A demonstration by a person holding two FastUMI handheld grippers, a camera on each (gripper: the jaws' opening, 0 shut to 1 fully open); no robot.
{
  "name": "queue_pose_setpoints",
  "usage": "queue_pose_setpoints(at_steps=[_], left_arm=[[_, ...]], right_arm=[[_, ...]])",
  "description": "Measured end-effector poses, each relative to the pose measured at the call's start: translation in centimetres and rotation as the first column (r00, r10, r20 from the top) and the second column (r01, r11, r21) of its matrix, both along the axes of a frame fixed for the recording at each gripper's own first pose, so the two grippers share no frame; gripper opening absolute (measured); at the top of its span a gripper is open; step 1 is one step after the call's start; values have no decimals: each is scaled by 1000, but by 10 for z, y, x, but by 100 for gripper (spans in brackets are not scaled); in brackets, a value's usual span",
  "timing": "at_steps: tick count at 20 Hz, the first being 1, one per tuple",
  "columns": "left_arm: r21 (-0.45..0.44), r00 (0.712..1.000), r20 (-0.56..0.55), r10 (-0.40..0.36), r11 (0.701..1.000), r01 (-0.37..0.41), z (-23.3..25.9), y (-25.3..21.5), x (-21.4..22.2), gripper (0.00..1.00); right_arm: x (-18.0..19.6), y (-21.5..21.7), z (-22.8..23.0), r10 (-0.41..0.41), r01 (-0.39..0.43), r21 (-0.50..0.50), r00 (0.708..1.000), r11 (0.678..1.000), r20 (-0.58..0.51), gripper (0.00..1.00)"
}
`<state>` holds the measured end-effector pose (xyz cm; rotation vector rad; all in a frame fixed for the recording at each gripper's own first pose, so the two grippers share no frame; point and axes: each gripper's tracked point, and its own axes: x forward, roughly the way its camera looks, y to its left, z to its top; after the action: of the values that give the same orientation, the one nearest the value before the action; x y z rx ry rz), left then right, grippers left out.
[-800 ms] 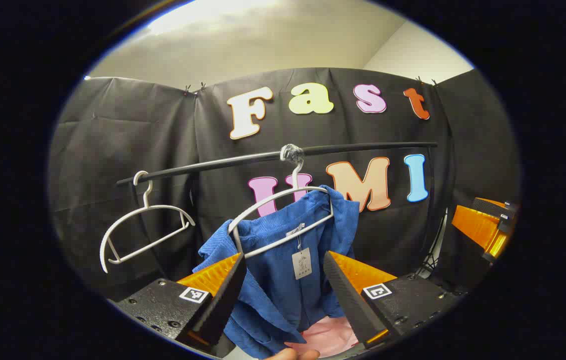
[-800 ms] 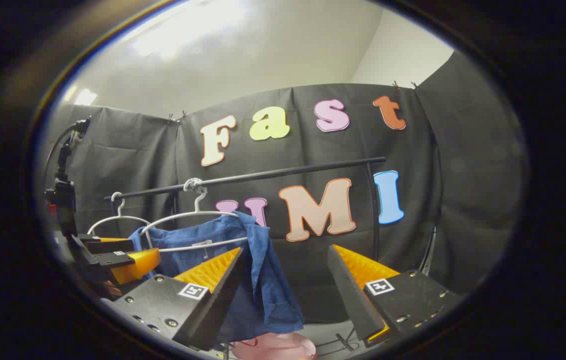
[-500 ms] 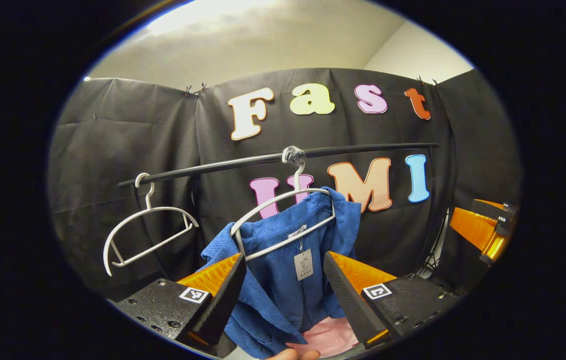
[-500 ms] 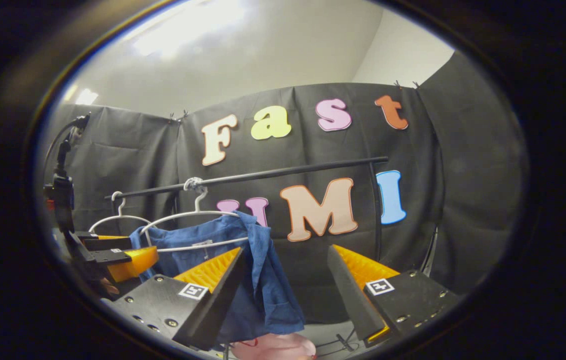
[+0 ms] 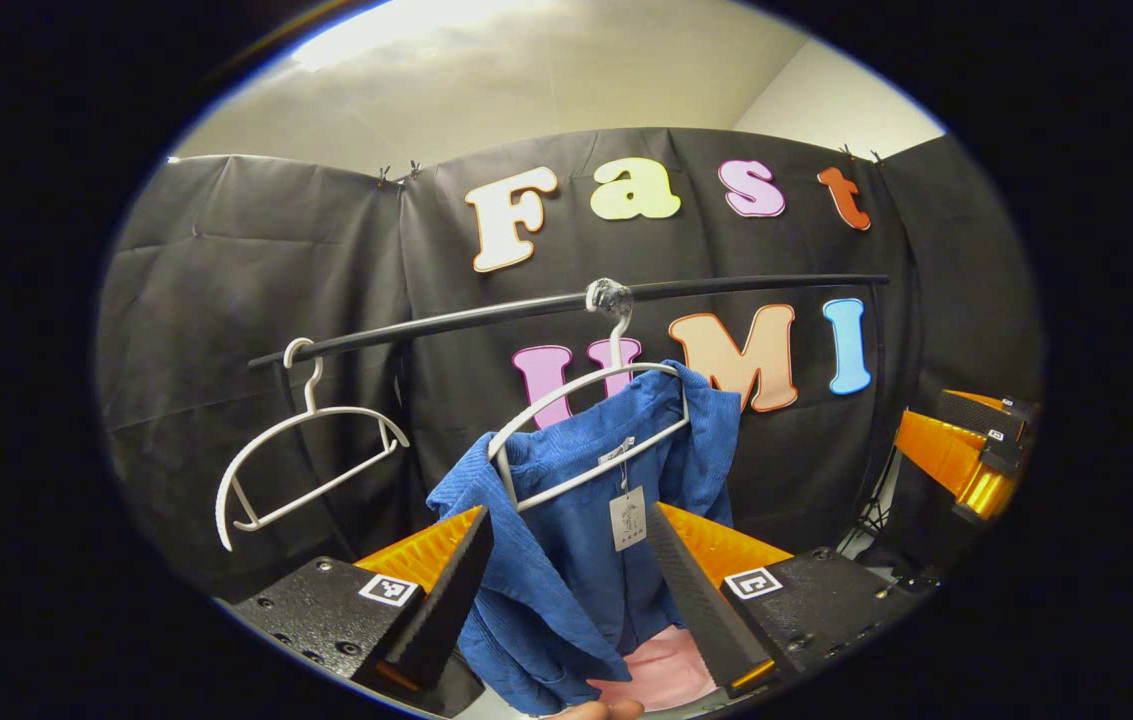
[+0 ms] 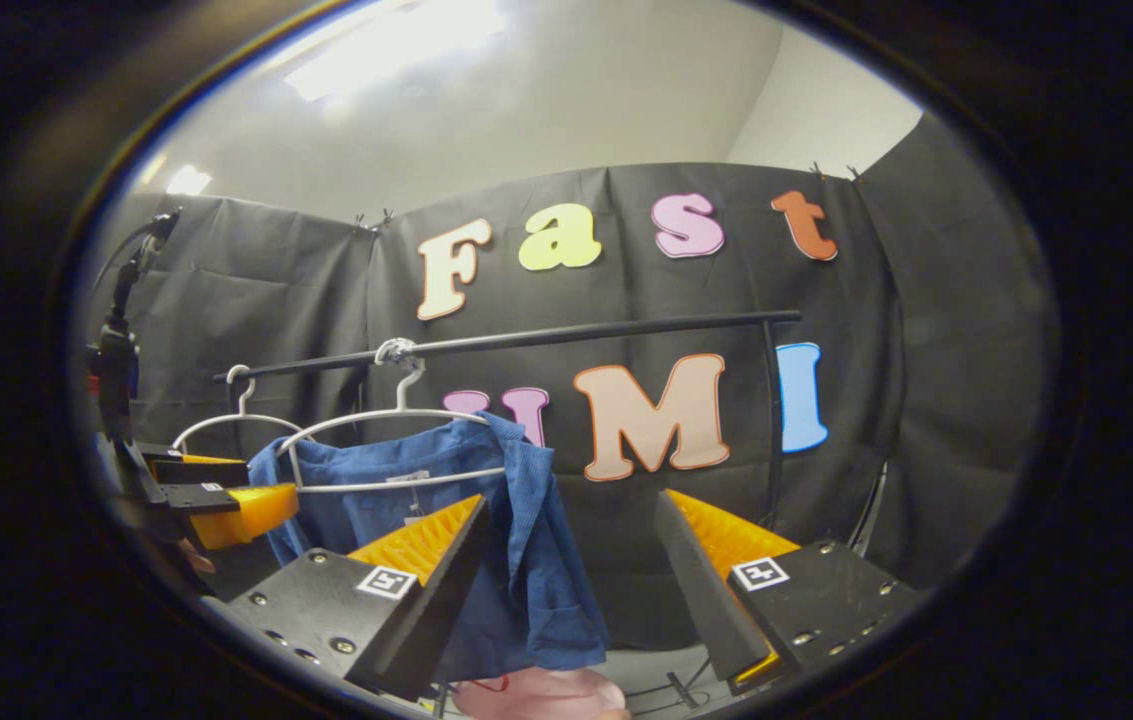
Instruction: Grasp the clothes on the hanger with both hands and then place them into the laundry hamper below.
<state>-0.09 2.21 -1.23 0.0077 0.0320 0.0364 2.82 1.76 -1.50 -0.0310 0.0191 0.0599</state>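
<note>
A blue corduroy garment (image 5: 576, 540) with a paper tag hangs on a white hanger (image 5: 588, 432) from a black rail (image 5: 486, 317). My left gripper (image 5: 571, 600) is open just before it, a finger on each side of the lower cloth, not pressing. In the right gripper view the same garment (image 6: 516, 560) hangs at the left, its right edge behind my right gripper's (image 6: 566, 590) left finger. The right gripper is open with nothing between its fingers. Below the garment lies something pink (image 5: 661, 668), mostly hidden.
An empty white hanger (image 5: 306, 450) hangs farther left on the rail. The right gripper (image 5: 956, 450) shows at the far right of the left gripper view, and the left gripper (image 6: 216, 495) at the left of the right gripper view. A camera stand (image 6: 116, 350) rises behind it.
The garment, hanger and rail have drifted a little to the right in both views and look slightly nearer in the left gripper view. Both grippers stay open.
</note>
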Motion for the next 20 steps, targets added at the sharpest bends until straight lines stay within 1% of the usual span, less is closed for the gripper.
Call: queue_pose_setpoints(at_steps=[1,2,3,5,7,8,9,10,11,13,15,18,20], left_arm=[[0,1000,4,2,1000,-2,-1,1,-2,96],[2,1000,1,5,1000,-5,-2,1,-3,96],[0,1000,-2,5,1000,-5,-6,1,-4,99],[-10,1000,-13,5,1000,-6,-11,2,-6,98],[-17,1000,-26,14,1000,-14,-18,5,-6,98],[-15,999,-30,23,1000,-23,-19,8,-6,98],[-9,999,-30,44,999,-45,-21,15,-6,95],[-4,997,-33,65,998,-65,-22,21,-7,97],[-5,996,-36,81,997,-82,-25,26,-6,96],[-15,996,-49,80,997,-81,-30,27,-5,96],[-26,996,-44,78,997,-79,-33,34,-4,92],[-22,997,-7,73,997,-73,-27,44,6,92],[-26,999,11,53,998,-52,-30,48,14,92]], right_arm=[[2,3,-4,7,-7,3,1000,1000,-7,99],[5,5,-7,10,-10,4,1000,1000,-12,99],[9,11,-10,26,-25,7,999,1000,-21,99],[19,23,-25,49,-49,6,997,999,-51,100],[30,33,-37,75,-75,-2,993,997,-86,99],[36,38,-40,84,-84,-4,992,996,-90,99],[44,42,-40,88,-89,-6,992,996,-92,99],[49,45,-42,97,-97,-1,990,995,-98,99],[55,49,-44,105,-105,6,989,994,-105,99],[64,55,-46,116,-113,29,986,993,-120,99],[72,56,-47,111,-107,39,986,993,-127,99],[80,57,-53,86,-83,33,988,996,-126,99],[84,63,-60,71,-67,33,988,997,-140,99]])
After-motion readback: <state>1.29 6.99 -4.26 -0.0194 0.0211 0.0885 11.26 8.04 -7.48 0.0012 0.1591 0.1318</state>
